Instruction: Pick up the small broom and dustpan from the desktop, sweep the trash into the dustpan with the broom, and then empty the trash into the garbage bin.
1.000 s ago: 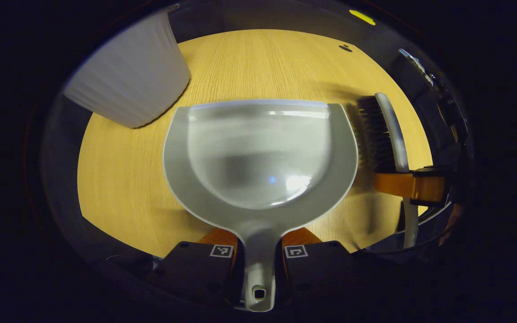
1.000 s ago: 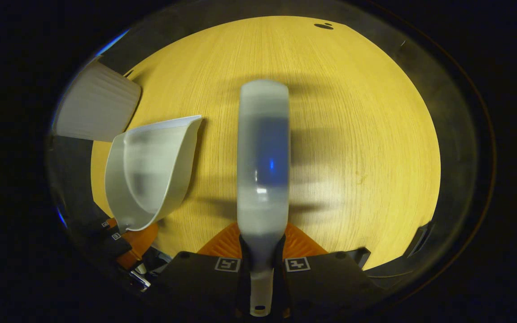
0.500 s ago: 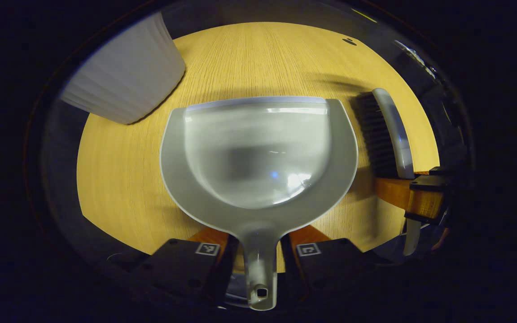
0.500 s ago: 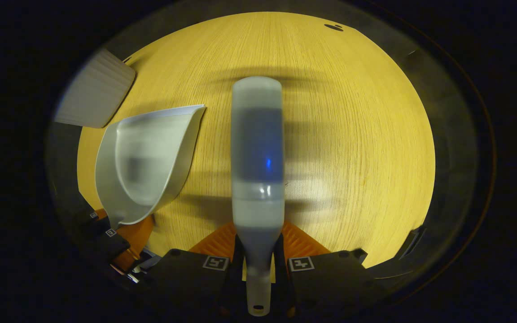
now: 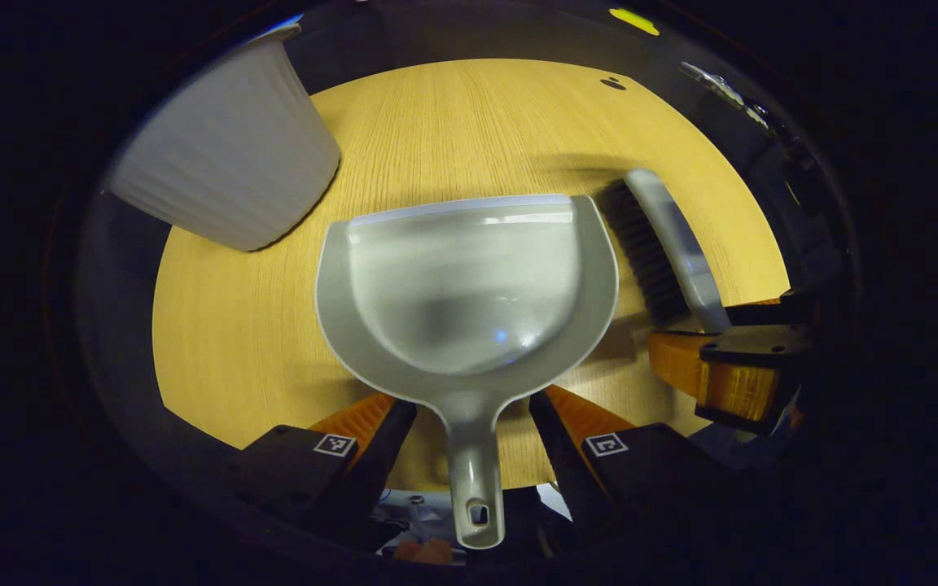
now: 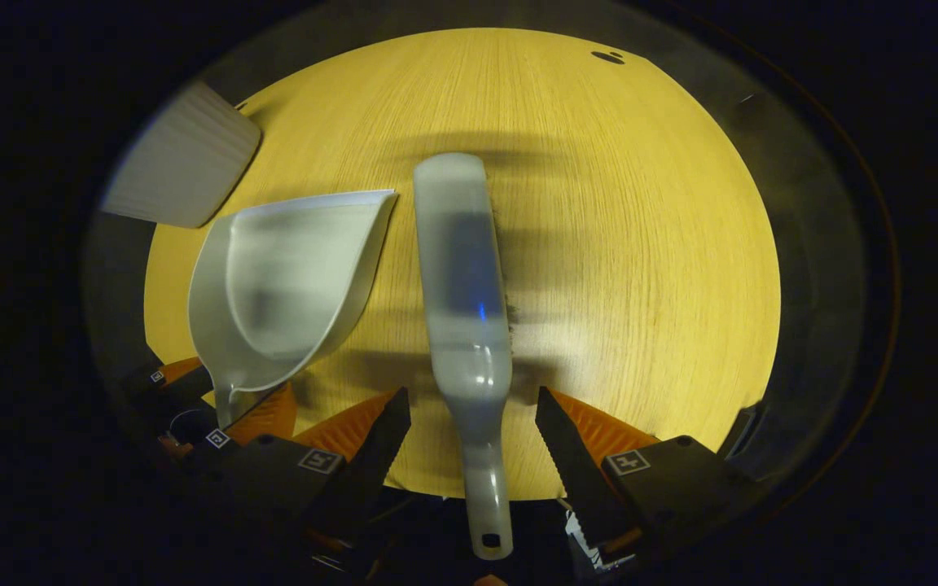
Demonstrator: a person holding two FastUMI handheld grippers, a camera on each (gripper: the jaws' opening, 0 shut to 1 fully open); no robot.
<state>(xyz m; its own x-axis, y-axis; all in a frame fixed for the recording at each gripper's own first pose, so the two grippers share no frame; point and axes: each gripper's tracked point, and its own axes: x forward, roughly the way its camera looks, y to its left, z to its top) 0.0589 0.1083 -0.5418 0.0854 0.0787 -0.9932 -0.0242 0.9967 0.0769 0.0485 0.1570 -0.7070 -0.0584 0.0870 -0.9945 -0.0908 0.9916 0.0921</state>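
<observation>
Left gripper view is showing the wooden tabletop (image 5: 469,122) spreading round and bare, with the garbage bin (image 5: 225,163), a white ribbed tub, standing at its far left edge. Nearer, the dustpan (image 5: 469,285) is lying flat at the middle of the tabletop, its mouth facing the far edge and its handle reaching over the near edge. The left gripper (image 5: 469,431) is standing with its jaws spread wide on either side of that handle, touching it on neither side, so it is gripping nothing. Beside the pan's right rim the broom (image 5: 664,244) is lying with its dark bristles turned toward the pan. Right gripper view is showing the same broom (image 6: 465,301) from above, its pale back up, lying on the tabletop (image 6: 640,203) with its handle running toward the near edge, the dustpan (image 6: 290,277) just beside it on the left and the bin (image 6: 184,167) at the far left edge. The right gripper (image 6: 473,443) is likewise holding its jaws wide apart, the broom's handle lying free between them.
</observation>
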